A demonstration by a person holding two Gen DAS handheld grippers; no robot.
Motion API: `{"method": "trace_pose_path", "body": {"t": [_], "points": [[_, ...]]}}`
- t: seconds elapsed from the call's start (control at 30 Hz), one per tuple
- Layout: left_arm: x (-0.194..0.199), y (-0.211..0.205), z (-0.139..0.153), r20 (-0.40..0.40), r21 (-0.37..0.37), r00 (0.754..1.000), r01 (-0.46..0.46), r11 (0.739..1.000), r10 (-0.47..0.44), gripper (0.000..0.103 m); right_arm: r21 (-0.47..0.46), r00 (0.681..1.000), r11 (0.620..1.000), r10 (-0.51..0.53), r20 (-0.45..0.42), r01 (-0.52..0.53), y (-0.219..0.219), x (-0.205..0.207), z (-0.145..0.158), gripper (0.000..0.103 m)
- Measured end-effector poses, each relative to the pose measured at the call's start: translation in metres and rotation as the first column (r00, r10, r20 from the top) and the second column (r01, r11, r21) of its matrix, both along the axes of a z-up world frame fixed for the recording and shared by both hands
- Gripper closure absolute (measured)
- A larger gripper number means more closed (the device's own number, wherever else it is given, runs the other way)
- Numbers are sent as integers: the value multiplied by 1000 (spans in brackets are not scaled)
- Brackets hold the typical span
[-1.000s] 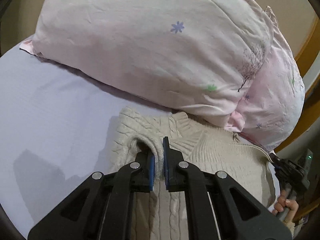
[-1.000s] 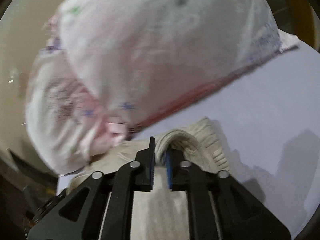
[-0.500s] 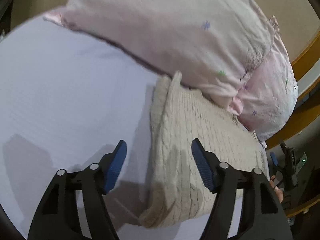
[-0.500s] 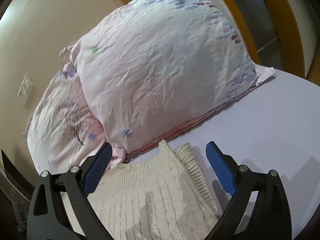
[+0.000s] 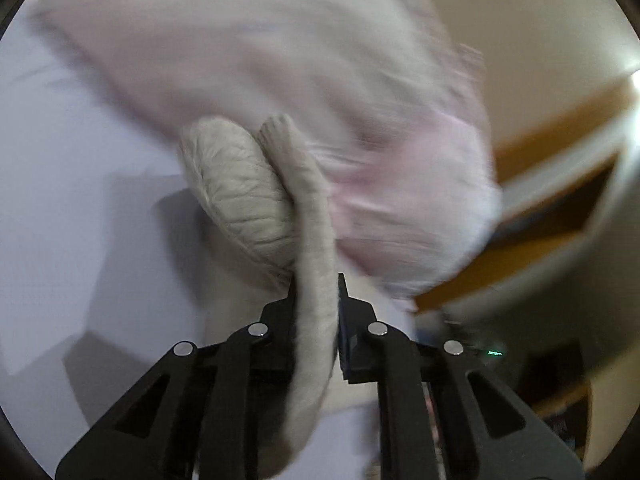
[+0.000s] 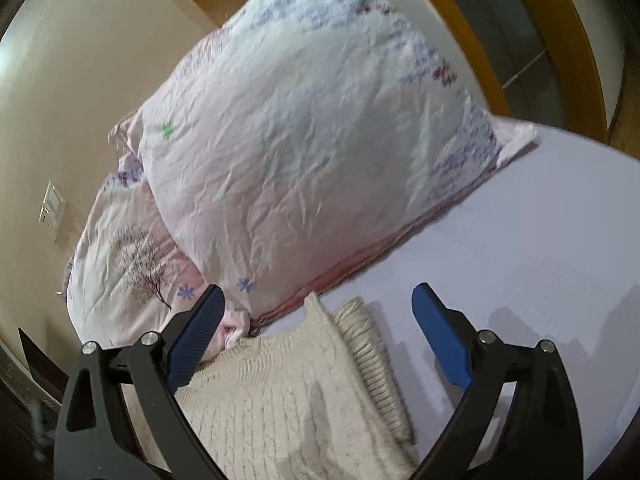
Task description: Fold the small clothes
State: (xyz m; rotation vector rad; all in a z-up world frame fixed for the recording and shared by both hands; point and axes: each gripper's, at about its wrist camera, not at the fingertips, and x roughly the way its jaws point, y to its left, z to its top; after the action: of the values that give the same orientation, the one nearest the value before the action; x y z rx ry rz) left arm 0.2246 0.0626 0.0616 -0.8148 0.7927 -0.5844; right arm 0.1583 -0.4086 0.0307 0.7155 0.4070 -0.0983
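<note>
Since half a second ago the left tool (image 5: 316, 300) has gone from spread wide to clamped on a fold of the cream knit sweater (image 5: 256, 196), which appears lifted off the bed sheet (image 5: 80, 200), though that view is blurred. The right tool (image 6: 316, 334) stays spread wide above the sweater (image 6: 288, 400), gripping nothing. The sweater lies on the sheet just beside the pink floral pillows (image 6: 312, 140).
</note>
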Motion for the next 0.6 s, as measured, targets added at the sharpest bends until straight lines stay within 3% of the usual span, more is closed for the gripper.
{"method": "trace_pose_path", "body": {"t": [0.1, 0.13, 0.2, 0.23, 0.3, 0.37, 0.4, 0.47, 0.5, 0.57, 0.6], "points": [[22, -86, 16, 60, -80, 984, 173, 982, -169, 89, -50, 1000, 999, -9, 11, 9, -9, -4, 5, 8], [34, -122, 10, 52, -128, 970, 242, 962, -237, 89, -60, 1000, 998, -3, 4, 3, -12, -3, 4, 8], [57, -187, -13, -15, -278, 917, 380, 882, -400, 89, -40, 999, 999, 33, -28, -34, -24, 2, -3, 8], [61, -204, -20, -49, -317, 899, 400, 860, -436, 89, -3, 997, 999, 52, -50, -53, -32, 5, -9, 8], [62, -223, -21, -57, -318, 876, 438, 841, -478, 89, 108, 992, 990, 97, -77, -88, -48, 8, -20, 8], [55, -216, -5, 24, -228, 886, 456, 860, -464, 88, 199, 986, 970, 153, -70, -136, -58, 10, -26, 8], [50, -200, 5, 63, -142, 907, 422, 895, -417, 84, 226, 981, 960, 184, -65, -165, -60, 10, -27, 5], [42, -174, 13, 73, 27, 942, 326, 945, -327, 48, 269, 962, 933, 265, -68, -238, -58, 15, -30, 4], [38, -156, 15, 70, 170, 965, 238, 956, -253, 40, 276, 951, 924, 297, -83, -264, -55, 18, -31, 4], [33, -140, 9, 69, 338, 981, 149, 929, -182, 40, 280, 920, 907, 364, -147, -314, -43, 29, -37, 4], [32, -132, 1, 57, 431, 988, 105, 896, -144, 39, 281, 903, 900, 390, -182, -332, -36, 34, -41, 4]]}}
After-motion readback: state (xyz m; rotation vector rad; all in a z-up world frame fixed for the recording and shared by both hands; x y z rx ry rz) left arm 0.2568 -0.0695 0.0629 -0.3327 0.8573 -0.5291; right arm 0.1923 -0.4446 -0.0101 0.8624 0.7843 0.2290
